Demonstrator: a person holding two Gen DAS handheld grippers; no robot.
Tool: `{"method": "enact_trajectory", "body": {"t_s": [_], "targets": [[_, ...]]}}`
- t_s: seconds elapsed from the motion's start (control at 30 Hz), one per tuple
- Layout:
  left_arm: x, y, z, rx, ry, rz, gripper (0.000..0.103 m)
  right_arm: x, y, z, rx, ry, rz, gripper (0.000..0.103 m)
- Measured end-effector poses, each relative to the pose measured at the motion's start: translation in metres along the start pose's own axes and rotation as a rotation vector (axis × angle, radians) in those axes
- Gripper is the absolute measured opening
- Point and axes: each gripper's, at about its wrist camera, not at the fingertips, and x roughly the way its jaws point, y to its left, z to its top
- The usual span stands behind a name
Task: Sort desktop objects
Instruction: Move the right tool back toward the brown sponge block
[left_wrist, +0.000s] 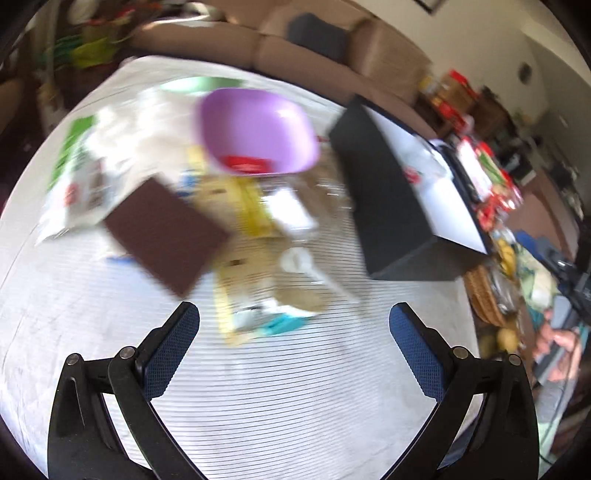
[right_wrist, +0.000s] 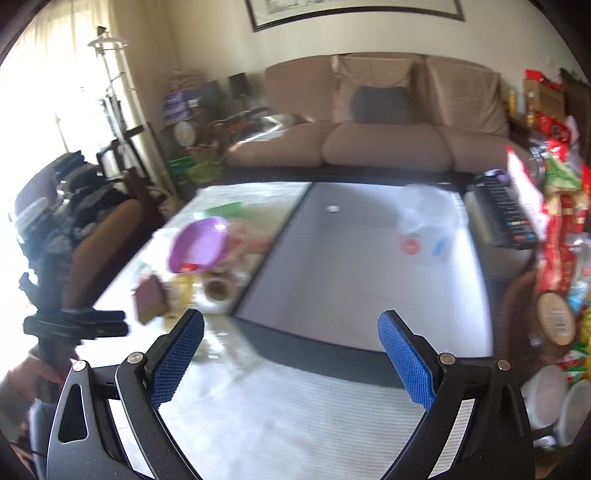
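Observation:
Both views are motion-blurred. In the left wrist view my left gripper (left_wrist: 294, 317) is open and empty above the white striped tablecloth (left_wrist: 277, 387). Ahead of it lie a brown pad (left_wrist: 166, 230), a purple bowl (left_wrist: 255, 131), a white spoon (left_wrist: 306, 266), a yellowish packet (left_wrist: 251, 258) and white-green bags (left_wrist: 85, 166). A black box (left_wrist: 395, 199) stands to the right. In the right wrist view my right gripper (right_wrist: 291, 332) is open and empty before the black box (right_wrist: 354, 266), which holds a clear bag (right_wrist: 424, 229). The purple bowl (right_wrist: 201, 243) and brown pad (right_wrist: 149, 299) lie left.
A brown sofa (right_wrist: 384, 140) stands behind the table. Snack packets and jars (right_wrist: 557, 221) crowd the right side. A wicker basket (left_wrist: 484, 295) sits off the table's right edge. The other hand-held gripper (right_wrist: 74, 321) shows at the left of the right wrist view.

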Motion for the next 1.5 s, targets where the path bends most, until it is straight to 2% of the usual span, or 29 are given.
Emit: {"method": "enact_trajectory", "body": {"t_s": [0.17,0.27,0.37,0.47,0.6,0.67,0.8,1.0,1.1,1.3,1.5], "targets": [[0.001,0.035,-0.003,-0.085,-0.048,-0.05,0.103,0.022,0.041,0.004,0.007,0.015,0.091,0.098],[0.0,0.062,0.002,-0.166,-0.117,-0.084,0.103,0.037,0.065,0.003,-0.006,0.042,0.153,0.098],[0.0,0.086,0.011,-0.243,-0.135,-0.108,0.103,0.052,0.088,-0.002,-0.04,0.066,0.19,0.098],[0.008,0.1,0.02,-0.276,-0.123,-0.134,0.103,0.073,0.108,-0.011,-0.073,0.108,0.199,0.098],[0.029,0.119,0.019,-0.408,-0.073,-0.17,0.103,0.105,0.127,-0.026,-0.108,0.159,0.197,0.098],[0.034,0.123,0.019,-0.442,-0.07,-0.174,0.103,0.119,0.134,-0.035,-0.111,0.18,0.202,0.098],[0.033,0.12,0.024,-0.448,-0.099,-0.195,0.103,0.142,0.142,-0.049,-0.104,0.206,0.213,0.098],[0.042,0.111,0.041,-0.403,-0.09,-0.15,0.103,0.17,0.16,-0.062,-0.09,0.248,0.236,0.098],[0.039,0.112,0.053,-0.401,-0.109,-0.154,0.103,0.177,0.169,-0.068,-0.098,0.258,0.244,0.098],[0.023,0.125,0.058,-0.454,-0.141,-0.185,0.103,0.185,0.18,-0.084,-0.147,0.272,0.213,0.098],[0.012,0.151,0.052,-0.523,-0.149,-0.165,0.103,0.183,0.187,-0.091,-0.214,0.255,0.177,0.098]]}}
